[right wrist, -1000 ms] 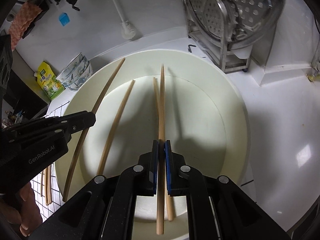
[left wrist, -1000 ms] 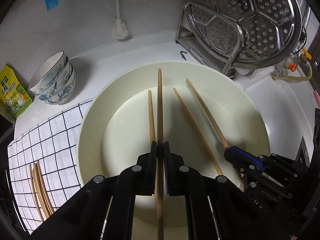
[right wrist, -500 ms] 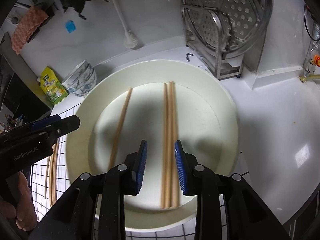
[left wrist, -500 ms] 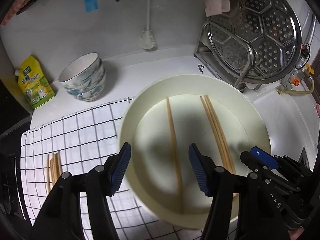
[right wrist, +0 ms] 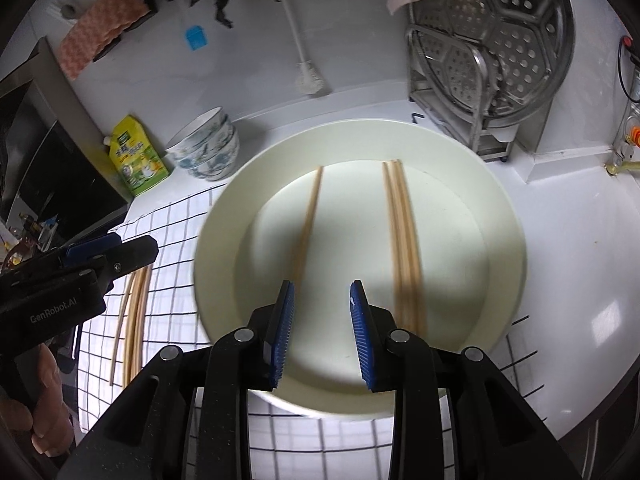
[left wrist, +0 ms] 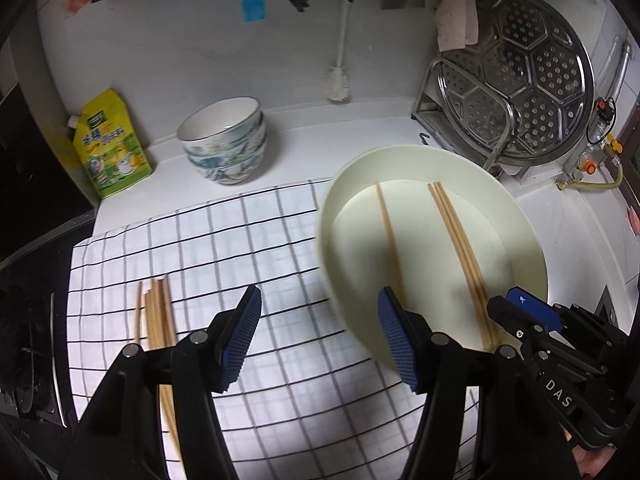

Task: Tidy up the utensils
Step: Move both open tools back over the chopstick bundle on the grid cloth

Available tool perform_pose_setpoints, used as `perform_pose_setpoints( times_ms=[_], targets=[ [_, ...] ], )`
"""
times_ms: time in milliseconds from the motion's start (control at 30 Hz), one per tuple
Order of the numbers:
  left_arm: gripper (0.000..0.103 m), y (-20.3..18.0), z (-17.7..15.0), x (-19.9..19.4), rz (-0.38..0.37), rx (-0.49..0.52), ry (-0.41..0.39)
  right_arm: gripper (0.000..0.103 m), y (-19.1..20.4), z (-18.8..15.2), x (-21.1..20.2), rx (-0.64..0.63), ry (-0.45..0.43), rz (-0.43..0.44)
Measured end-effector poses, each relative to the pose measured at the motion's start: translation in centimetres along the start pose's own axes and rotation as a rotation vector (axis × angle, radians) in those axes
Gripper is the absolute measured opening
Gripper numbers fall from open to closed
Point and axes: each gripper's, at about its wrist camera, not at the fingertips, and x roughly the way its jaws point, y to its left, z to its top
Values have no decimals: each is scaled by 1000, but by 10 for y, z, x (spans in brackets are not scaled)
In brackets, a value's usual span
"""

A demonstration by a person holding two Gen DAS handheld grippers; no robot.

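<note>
Left wrist view: a second ago the left gripper (left wrist: 318, 330) clamped one chopstick over the plate (left wrist: 344, 184); its jaws have since opened wide and hold nothing. A single chopstick (left wrist: 387, 232) and a chopstick group (left wrist: 460, 252) lie in the plate (another bundle (left wrist: 158, 316) rests on the checked cloth (left wrist: 240, 232)).

Right wrist view: the right gripper (right wrist: 322, 330), formerly shut on a chopstick, has opened partway, empty, above the plate.
</note>
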Motion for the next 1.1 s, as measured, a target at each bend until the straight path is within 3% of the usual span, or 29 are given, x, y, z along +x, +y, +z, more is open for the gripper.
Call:
perform_pose_setpoints(
  times_ms=[533,1100],
  targets=[
    [61,93,-35,-36,26,-57,-17,29,93,-13,-4,-97,-10,19],
    [64,202,-89,-39,89,-164,33,32,189,-47,30,-184,75,65]
  ],
)
